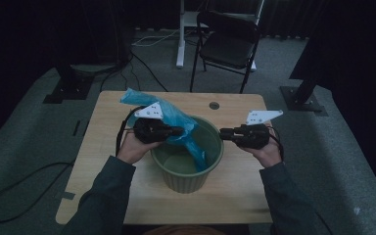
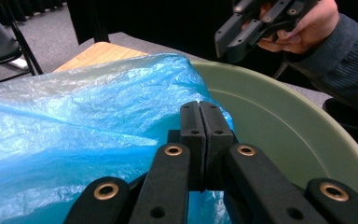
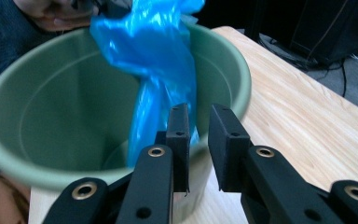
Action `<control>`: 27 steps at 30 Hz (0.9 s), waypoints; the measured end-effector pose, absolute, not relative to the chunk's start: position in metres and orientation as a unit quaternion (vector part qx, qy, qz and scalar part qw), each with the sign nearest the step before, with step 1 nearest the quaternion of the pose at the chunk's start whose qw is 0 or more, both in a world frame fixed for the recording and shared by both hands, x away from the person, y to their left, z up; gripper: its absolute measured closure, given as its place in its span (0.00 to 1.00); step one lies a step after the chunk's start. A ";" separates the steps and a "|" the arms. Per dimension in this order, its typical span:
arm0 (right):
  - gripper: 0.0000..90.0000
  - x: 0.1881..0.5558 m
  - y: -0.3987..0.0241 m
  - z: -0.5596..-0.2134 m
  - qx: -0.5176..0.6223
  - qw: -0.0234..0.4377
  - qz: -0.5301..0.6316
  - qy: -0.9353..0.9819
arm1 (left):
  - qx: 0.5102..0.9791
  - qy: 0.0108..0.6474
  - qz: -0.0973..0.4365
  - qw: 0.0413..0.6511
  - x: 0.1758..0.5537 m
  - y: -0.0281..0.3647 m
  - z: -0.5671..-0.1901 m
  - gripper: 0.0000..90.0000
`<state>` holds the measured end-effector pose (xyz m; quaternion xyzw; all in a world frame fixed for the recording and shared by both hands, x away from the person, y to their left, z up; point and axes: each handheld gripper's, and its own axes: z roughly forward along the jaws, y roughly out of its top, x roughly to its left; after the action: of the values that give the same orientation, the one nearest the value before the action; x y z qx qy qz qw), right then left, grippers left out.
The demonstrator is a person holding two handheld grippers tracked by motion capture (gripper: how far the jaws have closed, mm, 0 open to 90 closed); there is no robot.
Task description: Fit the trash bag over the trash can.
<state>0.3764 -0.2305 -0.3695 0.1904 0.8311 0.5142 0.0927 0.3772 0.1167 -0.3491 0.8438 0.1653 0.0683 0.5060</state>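
On the table, left gripper pinches blue bag over bucket rim; right gripper narrowly parted, empty.

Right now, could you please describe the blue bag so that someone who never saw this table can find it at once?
On the light wooden table stands a round green bucket. A thin, crinkled blue plastic bag hangs over its far-left rim, one end trailing down inside. It is the only blue, translucent thing there, and the left gripper is shut on it, while the right gripper holds nothing.
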 end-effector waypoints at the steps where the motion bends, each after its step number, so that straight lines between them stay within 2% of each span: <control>1: 0.87 0.378 -0.226 -0.368 0.188 0.091 0.516 0.831 | 0.844 0.165 0.068 0.505 0.377 0.116 -0.349 0.99; 6: 0.85 0.380 -0.210 -0.361 0.170 0.089 0.517 0.834 | 0.846 0.157 0.068 0.505 0.376 0.111 -0.347 0.99; 13: 0.75 0.394 -0.192 -0.359 0.161 0.073 0.518 0.837 | 0.848 0.148 0.067 0.504 0.374 0.106 -0.347 0.99; 16: 0.74 0.397 -0.184 -0.360 0.156 0.069 0.514 0.841 | 0.848 0.148 0.065 0.504 0.374 0.105 -0.347 0.99; 18: 0.81 0.399 -0.181 -0.360 0.152 0.062 0.519 0.839 | 0.849 0.147 0.065 0.503 0.374 0.104 -0.348 0.99; 19: 0.81 0.399 -0.181 -0.360 0.152 0.062 0.519 0.839 | 0.849 0.147 0.065 0.503 0.374 0.104 -0.348 0.99; 21: 0.98 0.398 -0.178 -0.360 0.145 0.066 0.519 0.840 | 0.849 0.148 0.066 0.504 0.374 0.105 -0.347 0.98; 27: 1.00 0.392 -0.184 -0.360 0.143 0.087 0.518 0.839 | 0.838 0.152 0.082 0.518 0.367 0.121 -0.339 0.92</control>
<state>0.3917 -0.1843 -0.3605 0.1431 0.8391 0.5175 0.0872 0.3674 0.1208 -0.3387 0.8379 0.1525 0.0819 0.5176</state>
